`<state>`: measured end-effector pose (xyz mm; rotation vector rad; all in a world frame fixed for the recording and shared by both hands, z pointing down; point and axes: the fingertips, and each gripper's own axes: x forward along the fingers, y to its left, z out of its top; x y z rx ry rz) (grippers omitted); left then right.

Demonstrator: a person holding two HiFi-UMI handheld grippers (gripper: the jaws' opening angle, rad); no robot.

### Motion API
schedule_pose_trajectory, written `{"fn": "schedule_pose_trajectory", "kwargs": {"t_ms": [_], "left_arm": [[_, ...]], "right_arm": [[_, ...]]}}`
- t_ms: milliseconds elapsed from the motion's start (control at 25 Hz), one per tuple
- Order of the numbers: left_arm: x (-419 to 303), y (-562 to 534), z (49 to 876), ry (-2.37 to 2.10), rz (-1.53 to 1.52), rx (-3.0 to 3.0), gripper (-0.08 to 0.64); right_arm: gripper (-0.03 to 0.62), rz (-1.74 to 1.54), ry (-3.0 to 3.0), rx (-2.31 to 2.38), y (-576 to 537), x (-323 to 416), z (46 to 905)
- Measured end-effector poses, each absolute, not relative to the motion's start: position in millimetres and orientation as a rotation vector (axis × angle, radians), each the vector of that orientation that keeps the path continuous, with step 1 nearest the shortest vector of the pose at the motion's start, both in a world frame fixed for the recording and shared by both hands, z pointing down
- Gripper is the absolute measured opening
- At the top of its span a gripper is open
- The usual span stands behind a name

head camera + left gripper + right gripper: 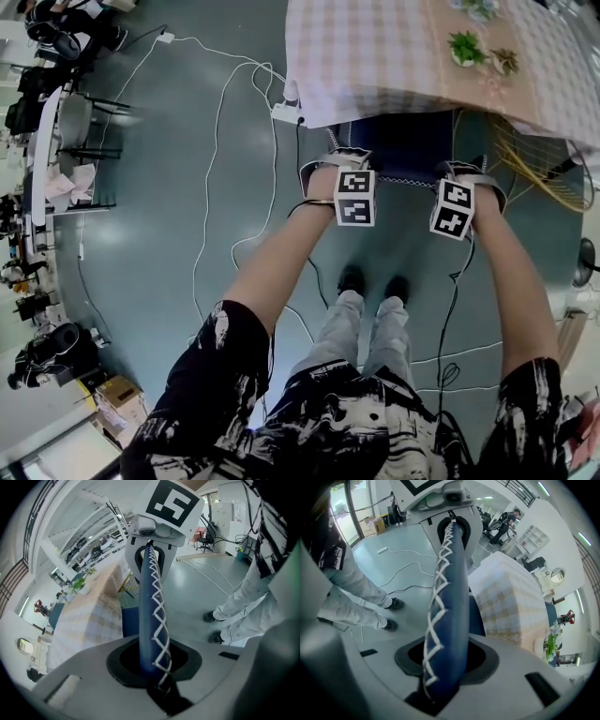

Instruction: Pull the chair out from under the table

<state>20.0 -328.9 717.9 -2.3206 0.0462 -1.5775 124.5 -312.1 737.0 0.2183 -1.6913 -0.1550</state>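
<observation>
A dark blue chair (405, 142) stands partly tucked under the table with the checked cloth (375, 56). Its back's top edge (151, 616), padded and laced with white stitching, runs between both grippers. My left gripper (336, 161) is shut on that edge at the left end. The right gripper (466, 174) is shut on the same edge at the right end. In the left gripper view the edge passes through my left gripper (152, 665) toward the right gripper (154, 531). In the right gripper view the chair back (450, 597) fills my right gripper (443, 670).
White cables (220, 141) and a power strip (284, 112) lie on the grey floor left of the table. Small plants (466, 47) sit on the tabletop. A yellow wire frame (534, 169) stands at the right. The person's feet (375, 281) are just behind the chair.
</observation>
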Motion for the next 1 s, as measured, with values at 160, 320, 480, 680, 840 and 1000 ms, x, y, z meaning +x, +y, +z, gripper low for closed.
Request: {"fn": "schedule_pose_trajectory", "kwargs": {"t_ms": [160, 320, 480, 680, 840, 1000], "left_arm": [[18.3, -295.0, 718.1, 0.050, -1.582, -2.325, 0.063], [16.0, -264.1, 717.1, 0.057, -1.585, -2.331, 0.063], [12.5, -230.9, 714.7, 0.064, -1.588, -2.337, 0.063], [8.5, -190.3, 714.4, 0.063, -1.590, -2.342, 0.063], [5.0, -158.4, 713.7, 0.062, -1.596, -2.351, 0.064], [0.0, -127.3, 712.3, 0.073, -1.606, -2.360, 0.063]], "right_arm": [[0.135, -0.149, -1.694, 0.205, -278.0, 122.6, 737.5], [0.135, -0.142, -1.693, 0.196, -246.0, 120.9, 737.3], [0.135, -0.141, -1.692, 0.188, -212.9, 117.5, 735.2], [0.135, -0.137, -1.692, 0.179, -172.1, 113.3, 735.0], [0.135, -0.133, -1.692, 0.168, -140.4, 109.9, 734.4], [0.135, -0.145, -1.697, 0.145, -111.4, 105.5, 733.7]]}}
